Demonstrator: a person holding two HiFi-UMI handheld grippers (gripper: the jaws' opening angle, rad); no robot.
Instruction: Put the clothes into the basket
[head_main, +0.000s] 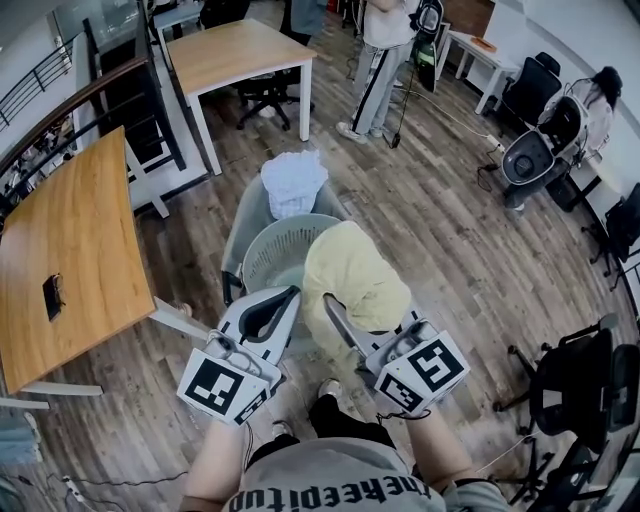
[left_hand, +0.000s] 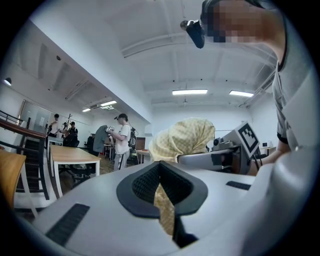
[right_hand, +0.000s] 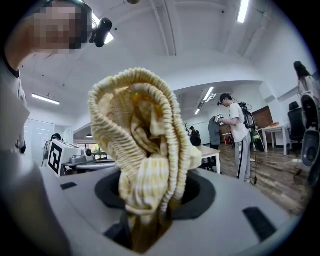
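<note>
the wood-plank floor (head_main: 420, 230) carries a grey chair (head_main: 243, 225). a pale slatted basket (head_main: 272, 258) sits in the chair's seat, and a white garment (head_main: 294, 182) lies bunched on its far edge, just beyond the basket. by the floor's left edge stands a wooden bench (head_main: 70, 260), with a small dark object (head_main: 53, 296) lying on it.

Grey lettered T-shirt (head_main: 335, 490), black-and-white marker cubes (head_main: 222, 388) (head_main: 424, 374)
</note>
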